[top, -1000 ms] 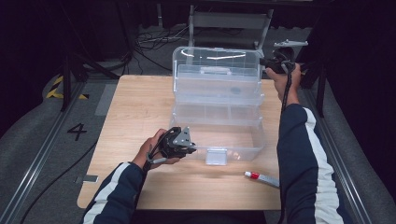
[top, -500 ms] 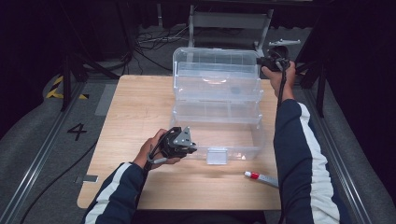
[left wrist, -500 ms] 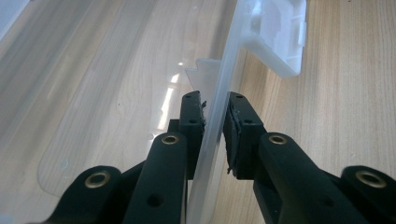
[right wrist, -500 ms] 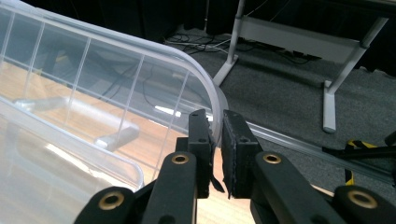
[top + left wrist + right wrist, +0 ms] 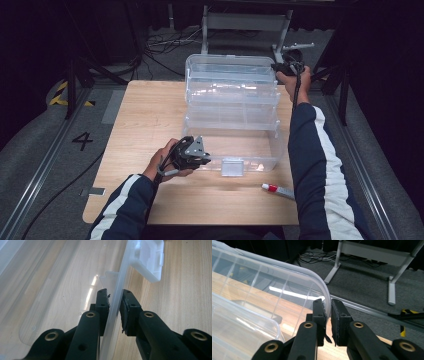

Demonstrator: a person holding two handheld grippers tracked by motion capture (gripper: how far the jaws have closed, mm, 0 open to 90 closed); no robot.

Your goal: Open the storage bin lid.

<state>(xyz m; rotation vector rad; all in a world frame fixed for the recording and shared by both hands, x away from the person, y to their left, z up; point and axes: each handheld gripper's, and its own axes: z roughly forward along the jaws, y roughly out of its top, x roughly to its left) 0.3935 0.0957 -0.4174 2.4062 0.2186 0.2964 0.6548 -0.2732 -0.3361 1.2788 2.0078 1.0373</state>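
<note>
A wooden tabletop [image 5: 140,115] holds a big clear plastic box [image 5: 232,117] with its lid [image 5: 230,75] standing open. The box sits toward two o'clock on the tabletop. The left gripper [image 5: 192,152] has its jaws pinched on the box's front wall [image 5: 115,307], at about seven o'clock of the box. The right gripper [image 5: 286,66] has its jaws pinched on the lid's rim [image 5: 325,298], at about one o'clock. A small red and white tube [image 5: 277,189] lies near five o'clock.

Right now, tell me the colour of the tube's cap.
Red, on a white tube lying on the table; the high view shows it best.
</note>
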